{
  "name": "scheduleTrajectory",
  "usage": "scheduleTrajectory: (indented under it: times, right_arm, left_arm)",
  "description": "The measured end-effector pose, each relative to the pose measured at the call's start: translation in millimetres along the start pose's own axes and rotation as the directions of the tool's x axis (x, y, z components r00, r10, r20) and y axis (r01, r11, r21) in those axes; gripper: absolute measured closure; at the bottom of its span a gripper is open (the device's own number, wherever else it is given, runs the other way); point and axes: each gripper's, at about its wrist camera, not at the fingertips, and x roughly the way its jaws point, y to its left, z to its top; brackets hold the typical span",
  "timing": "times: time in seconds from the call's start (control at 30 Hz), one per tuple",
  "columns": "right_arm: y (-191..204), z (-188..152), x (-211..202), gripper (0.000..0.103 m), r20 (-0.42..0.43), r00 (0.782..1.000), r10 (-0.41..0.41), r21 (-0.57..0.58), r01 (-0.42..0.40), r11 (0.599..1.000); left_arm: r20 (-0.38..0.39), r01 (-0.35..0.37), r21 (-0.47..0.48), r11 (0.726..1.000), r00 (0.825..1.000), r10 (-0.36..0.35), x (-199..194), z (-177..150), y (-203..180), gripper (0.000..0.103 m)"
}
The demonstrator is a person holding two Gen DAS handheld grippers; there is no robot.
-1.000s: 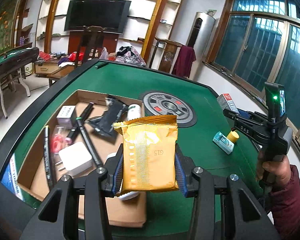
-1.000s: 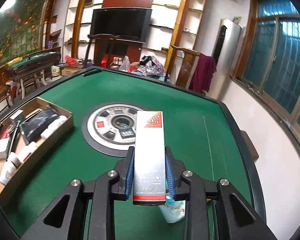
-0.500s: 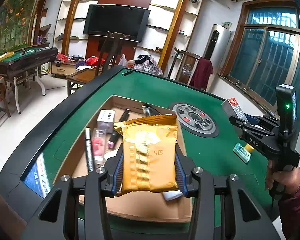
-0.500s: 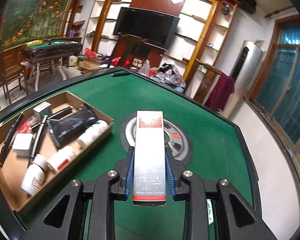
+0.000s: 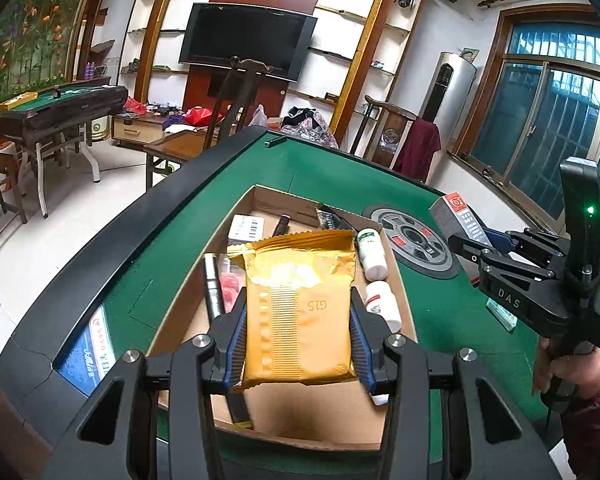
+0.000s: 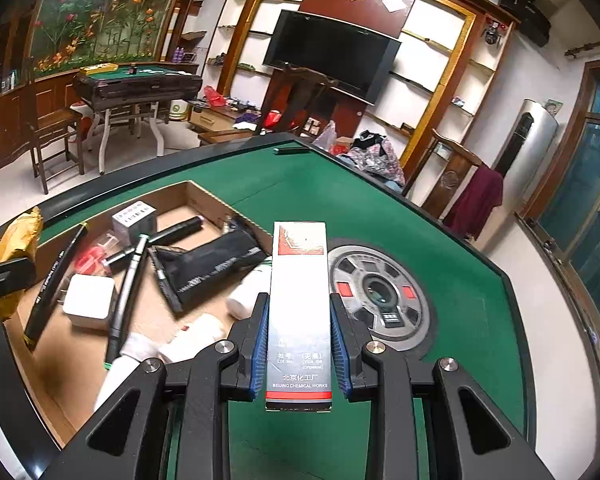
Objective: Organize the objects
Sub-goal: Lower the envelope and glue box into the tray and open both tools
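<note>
My left gripper [image 5: 296, 340] is shut on a gold foil packet [image 5: 298, 308] and holds it above the near part of an open cardboard box [image 5: 260, 196]. My right gripper [image 6: 299, 344] is shut on a tall grey and red carton [image 6: 300, 304], held above the box's right edge; that carton also shows in the left wrist view [image 5: 458, 220]. The box [image 6: 204, 196] holds pens, a black pouch [image 6: 208, 268], a white charger [image 6: 88, 300], white bottles [image 5: 374, 256] and a small white carton [image 6: 134, 218].
The box lies on a green felt table [image 6: 340, 200] with a black raised rim [image 5: 100, 256]. A round grey dial panel [image 6: 380, 296] sits in the table's middle. A small pale green item [image 5: 500, 314] lies on the felt under the right gripper. Chairs and furniture stand beyond the table.
Both grippers have moved left toward the box with their loads. The right gripper now hangs at the box's right edge, and the left one sits farther over the box's near left part.
</note>
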Motion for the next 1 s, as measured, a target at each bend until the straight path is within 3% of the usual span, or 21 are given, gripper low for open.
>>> scheduleTrajectory:
  times: [0.3,0.53,0.67,0.8,1.0]
  right_arm:
    - [24,11,8,0.073,-0.016,0.998,0.057,-0.013,-0.057,0.998]
    - [31,18,17,0.073,-0.064,0.979,0.195,0.067,-0.191,0.979]
    - [38,21,29,0.072,-0.098,0.952,0.290,0.119,-0.278,0.953]
    - [50,19,45,0.072,-0.139,0.908,0.395,0.174,-0.370,0.913]
    - [62,13,70,0.072,-0.200,0.869,0.453,0.225,-0.409,0.884]
  left_arm:
    - [-0.011,-0.029,0.010,1.000,1.000,0.029,11,4,15,0.060]
    - [-0.031,-0.013,-0.018,1.000,0.999,0.013,7,-4,23,0.060]
    - [-0.046,0.009,-0.007,1.000,0.999,-0.010,4,-12,18,0.060]
    - [-0.077,0.031,0.003,1.000,0.997,-0.031,10,-19,11,0.060]
    - [-0.123,0.085,-0.005,0.996,0.989,-0.085,26,-29,-3,0.060]
